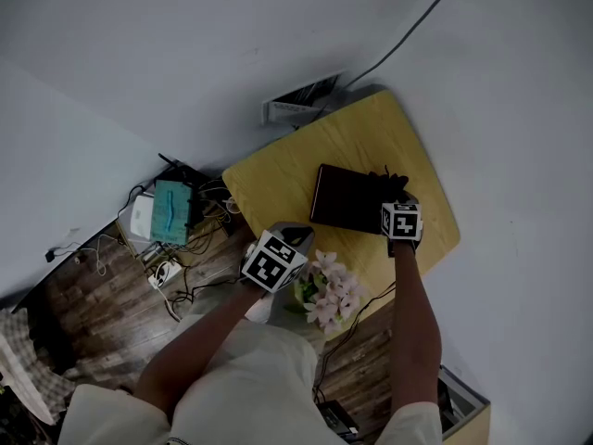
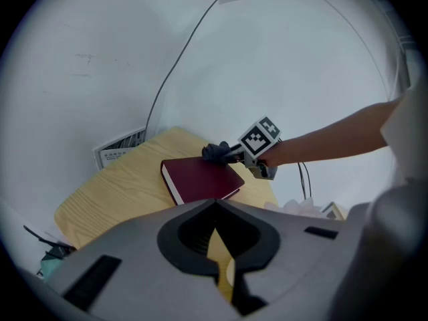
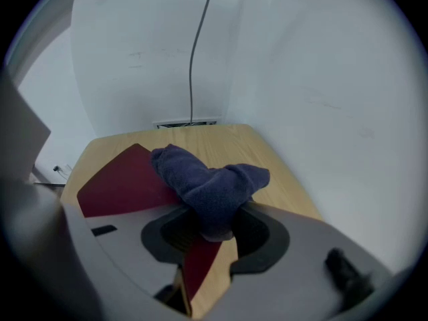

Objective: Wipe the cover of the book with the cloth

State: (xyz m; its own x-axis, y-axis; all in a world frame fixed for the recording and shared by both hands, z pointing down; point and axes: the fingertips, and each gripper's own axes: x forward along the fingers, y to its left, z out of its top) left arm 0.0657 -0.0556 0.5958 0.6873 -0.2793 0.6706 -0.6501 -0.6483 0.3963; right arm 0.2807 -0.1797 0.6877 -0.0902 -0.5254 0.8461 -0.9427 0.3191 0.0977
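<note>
dark red book lies flat on the yellow counter. your right hand-held gripper clamps the blue cloth over one edge of the cover. judge the wipe near its start, with most of the cover left to do. your left hand-held gripper is closed on nothing, well apart from the book.

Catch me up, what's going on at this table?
A person works two handheld grippers. The right gripper is shut on a crumpled dark blue cloth at one edge of the closed dark red book on the yellow wooden table. The left gripper, shut and empty, hangs back near pale pink flowers.
</note>
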